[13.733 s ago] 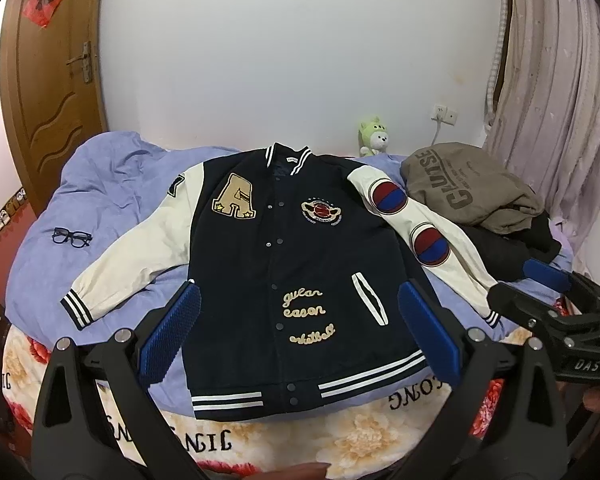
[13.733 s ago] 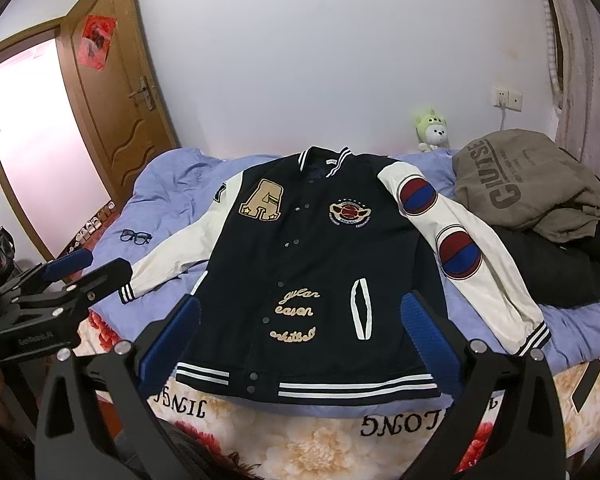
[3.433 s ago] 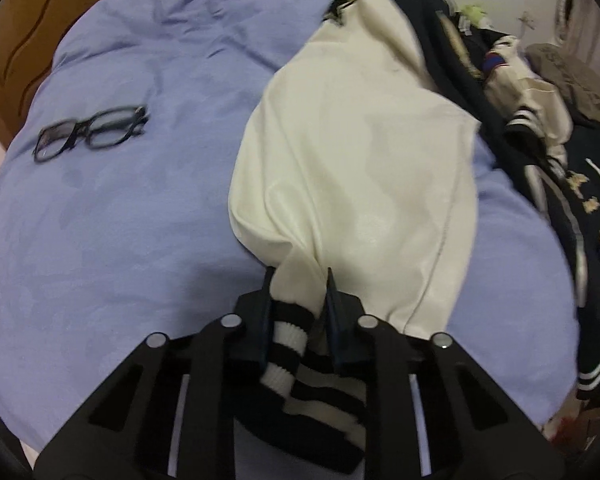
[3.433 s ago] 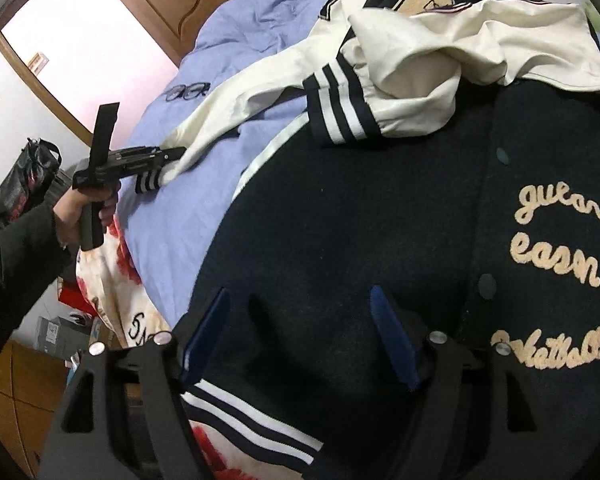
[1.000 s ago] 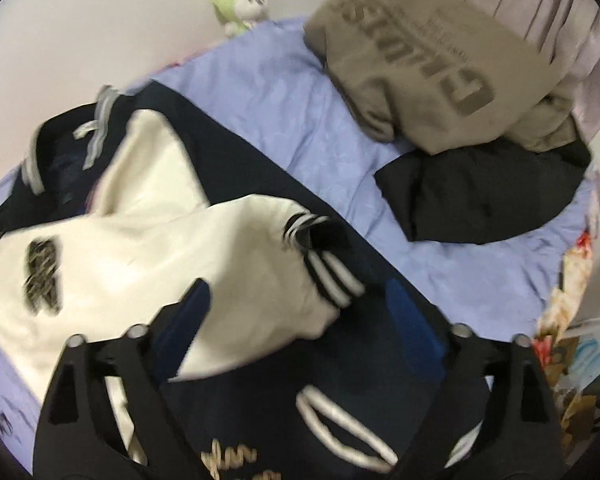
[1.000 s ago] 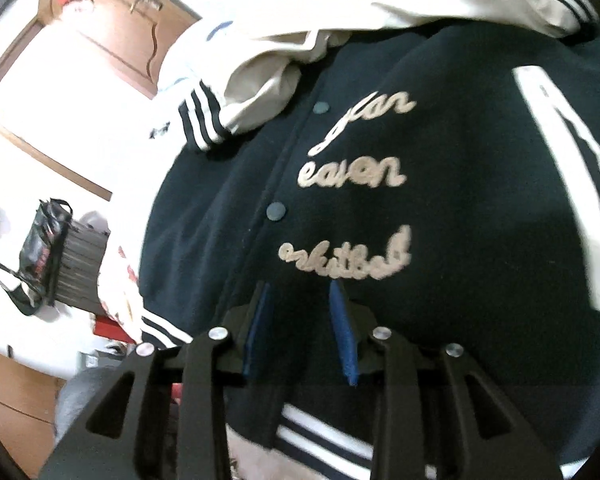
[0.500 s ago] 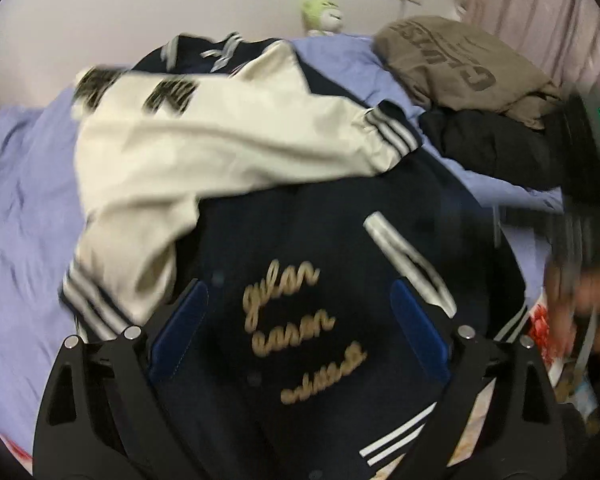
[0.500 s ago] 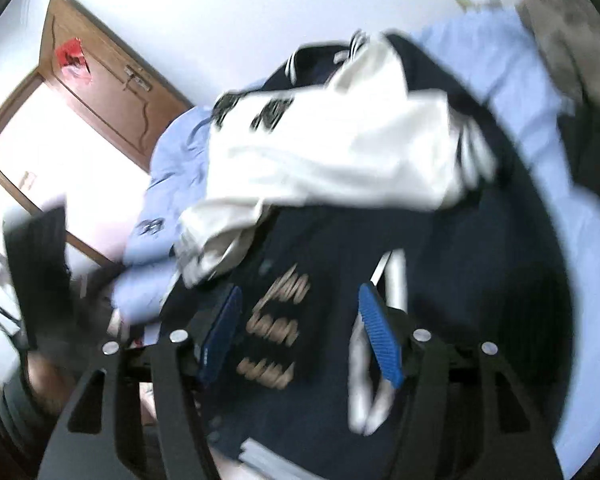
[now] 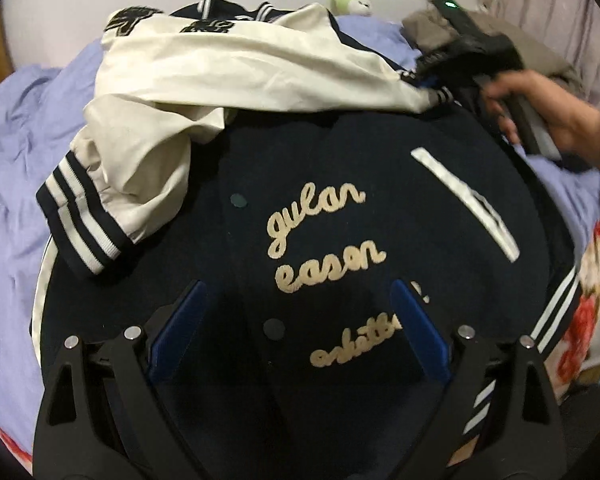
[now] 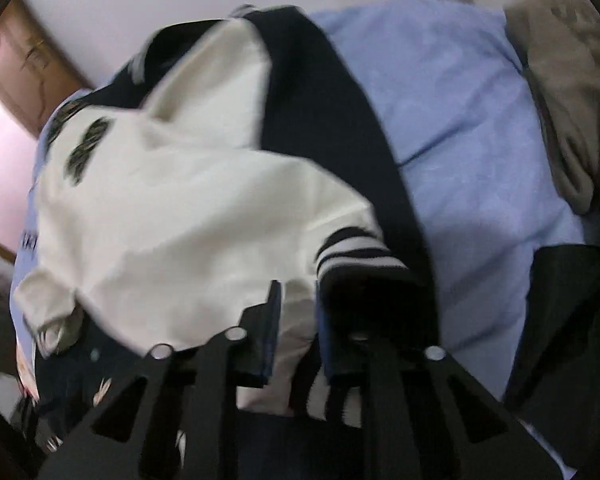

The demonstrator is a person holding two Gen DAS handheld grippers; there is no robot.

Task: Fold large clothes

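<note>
A navy varsity jacket (image 9: 340,200) with cream sleeves lies on the bed, both sleeves folded across its chest. My left gripper (image 9: 298,320) is open and empty, hovering over the jacket's lower front by the cream lettering. One striped cuff (image 9: 80,220) rests on the jacket's left side. My right gripper (image 10: 298,320) is shut on the upper cream sleeve (image 10: 180,208) near its striped cuff (image 10: 352,252). In the left wrist view the right gripper (image 9: 432,80) shows at the far right edge of the jacket, held by a hand (image 9: 548,112).
A lavender sheet (image 10: 460,128) covers the bed. An olive sweatshirt (image 10: 572,92) and a black garment (image 10: 560,320) lie at the right. A green plush toy (image 9: 350,0) sits by the wall. A wooden door (image 10: 28,68) stands at the left.
My right gripper has swung over to the upper sleeve's cuff and closed on it. My left gripper has dropped closer to the jacket's lower front and stays open.
</note>
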